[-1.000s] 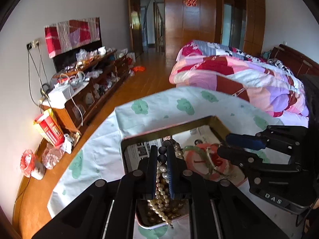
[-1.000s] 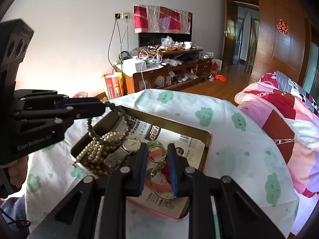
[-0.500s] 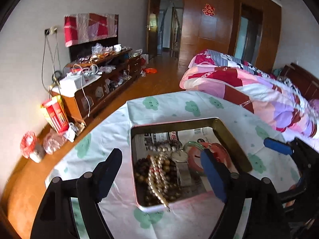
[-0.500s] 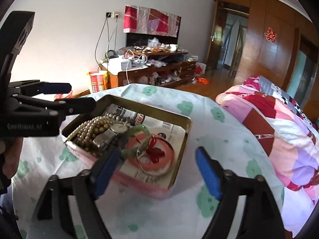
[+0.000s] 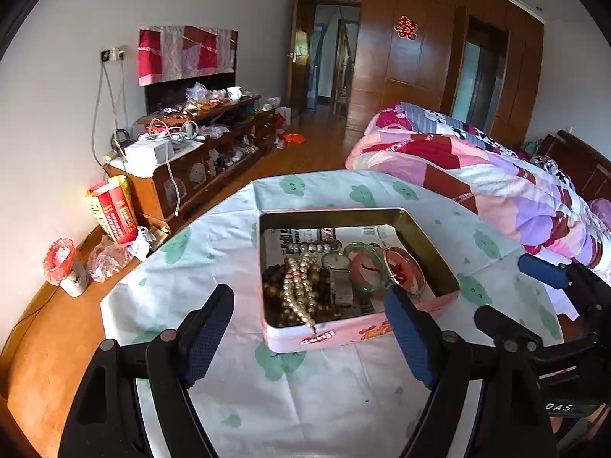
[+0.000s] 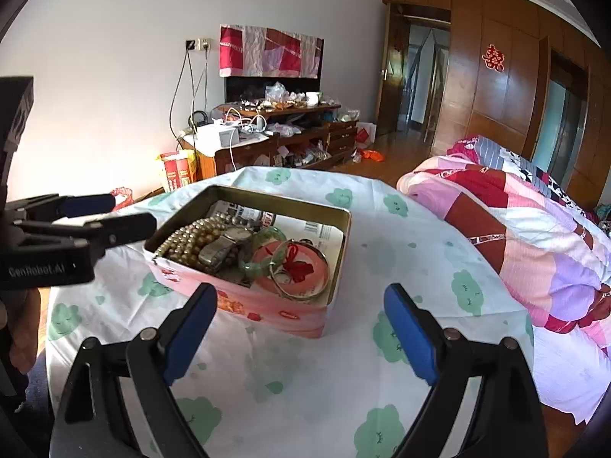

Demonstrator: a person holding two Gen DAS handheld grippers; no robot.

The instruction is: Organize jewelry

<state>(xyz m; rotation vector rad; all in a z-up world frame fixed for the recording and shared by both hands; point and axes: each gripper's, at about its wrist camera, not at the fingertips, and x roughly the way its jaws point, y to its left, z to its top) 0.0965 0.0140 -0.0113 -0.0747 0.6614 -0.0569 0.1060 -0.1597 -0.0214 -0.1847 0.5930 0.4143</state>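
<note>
With beads, watch and bangles lying in the tin (image 5: 366,330), both grippers' fingers (image 5: 410,337) (image 6: 408,337) stood wide and empty, having just opened, the next move likely closing the tin or ending.

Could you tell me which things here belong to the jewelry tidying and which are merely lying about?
Job: pink tin, pearl necklace, wristwatch, green bangle.
Lying about: red carton, cluttered cabinet, quilt.

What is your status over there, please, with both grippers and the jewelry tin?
Left gripper open, empty; right gripper open, empty, jaws just opening. Beads, watch, bangles inside tin. Nothing in the way.
</note>
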